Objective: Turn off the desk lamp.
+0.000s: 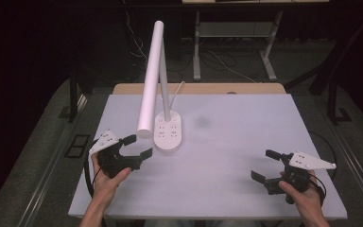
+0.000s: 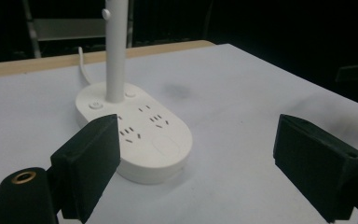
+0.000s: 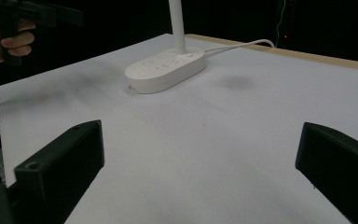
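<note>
A white desk lamp stands on the table, its oval base (image 1: 168, 134) (image 2: 140, 133) (image 3: 164, 70) carrying socket slots and buttons. Its long tubular head (image 1: 151, 80) slants down toward the front left. My left gripper (image 1: 137, 146) (image 2: 198, 163) is open just left of the base, jaws pointing at it with nothing between them. At the front right of the table my right gripper (image 1: 266, 164) (image 3: 200, 172) is open and empty, jaws pointing left across bare table. The hand holding the left gripper (image 3: 9, 39) shows far off in the right gripper view.
The table (image 1: 227, 156) has a white top with a wooden strip at its far edge (image 1: 203, 88). The lamp's white cord (image 1: 177, 90) (image 3: 235, 45) runs off the back. A faint dark smudge (image 1: 202, 121) marks the top right of the lamp. Desk legs (image 1: 196, 47) stand beyond.
</note>
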{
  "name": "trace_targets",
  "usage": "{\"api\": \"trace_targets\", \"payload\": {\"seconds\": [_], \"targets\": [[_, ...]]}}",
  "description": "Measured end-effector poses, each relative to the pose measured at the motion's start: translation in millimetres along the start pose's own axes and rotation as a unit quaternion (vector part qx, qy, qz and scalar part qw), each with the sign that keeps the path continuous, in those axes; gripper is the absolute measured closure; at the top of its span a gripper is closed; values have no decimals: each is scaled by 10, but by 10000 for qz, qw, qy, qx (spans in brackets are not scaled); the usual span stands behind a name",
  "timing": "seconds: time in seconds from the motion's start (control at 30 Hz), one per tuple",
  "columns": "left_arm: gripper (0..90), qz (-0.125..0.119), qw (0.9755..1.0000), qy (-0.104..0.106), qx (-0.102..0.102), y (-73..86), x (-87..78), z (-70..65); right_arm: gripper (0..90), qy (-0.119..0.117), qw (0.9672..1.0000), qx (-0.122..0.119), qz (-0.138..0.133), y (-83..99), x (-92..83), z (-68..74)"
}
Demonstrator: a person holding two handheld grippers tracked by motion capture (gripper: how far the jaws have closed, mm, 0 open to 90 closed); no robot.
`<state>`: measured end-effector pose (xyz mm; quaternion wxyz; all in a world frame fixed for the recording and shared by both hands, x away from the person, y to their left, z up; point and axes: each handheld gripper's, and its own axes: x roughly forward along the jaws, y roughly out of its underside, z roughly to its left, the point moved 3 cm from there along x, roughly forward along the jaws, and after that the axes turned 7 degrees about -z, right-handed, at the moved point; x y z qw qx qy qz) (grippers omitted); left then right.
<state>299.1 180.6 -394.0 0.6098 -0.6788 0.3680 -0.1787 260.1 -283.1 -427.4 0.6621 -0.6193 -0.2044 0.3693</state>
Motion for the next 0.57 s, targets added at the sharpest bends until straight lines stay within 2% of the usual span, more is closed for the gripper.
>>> {"api": "trace_targets", "payload": {"seconds": [0.1, 0.3, 0.57], "targets": [[137, 98, 9999, 87, 18, 66, -19, -38, 9, -5, 10000, -2, 13, 3, 3, 3], [137, 130, 9995, 268, 63, 133, -18, -98, 9, -11, 10000, -1, 24, 7, 3, 6], [139, 220, 9992, 331, 107, 173, 30, -133, 9, -22, 10000, -2, 26, 15, 2, 11]]}}
